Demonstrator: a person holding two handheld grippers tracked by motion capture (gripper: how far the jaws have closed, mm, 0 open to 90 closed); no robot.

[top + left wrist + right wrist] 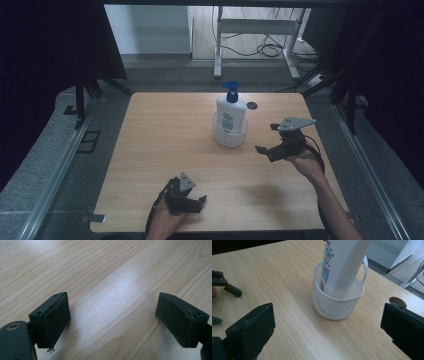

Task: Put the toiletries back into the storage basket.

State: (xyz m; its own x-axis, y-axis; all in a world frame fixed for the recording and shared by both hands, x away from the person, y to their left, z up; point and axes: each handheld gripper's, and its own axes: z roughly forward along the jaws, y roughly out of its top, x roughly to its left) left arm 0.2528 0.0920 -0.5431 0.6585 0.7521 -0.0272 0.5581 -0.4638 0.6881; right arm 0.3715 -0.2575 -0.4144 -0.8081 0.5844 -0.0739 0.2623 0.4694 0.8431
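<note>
A white pump bottle [231,111] with a blue pump head stands upright in a small white ribbed basket [229,138] at the back middle of the wooden table [165,135]. My right gripper [266,138] hovers just right of the basket, open, jaws turned towards it. The right gripper view has the bottle [344,265] and basket [337,306] ahead of the wide-apart jaws of the right gripper [327,325]. My left gripper [200,204] rests near the front edge, open and holding nothing. In the left gripper view there is bare wood between the jaws of the left gripper [112,317].
A round cable hole [252,105] sits in the table behind the bottle, seen also as a hole [397,302] in the right gripper view. Beyond the table stand a white desk frame [255,30] and floor cables [270,49]. Dark curtains flank both sides.
</note>
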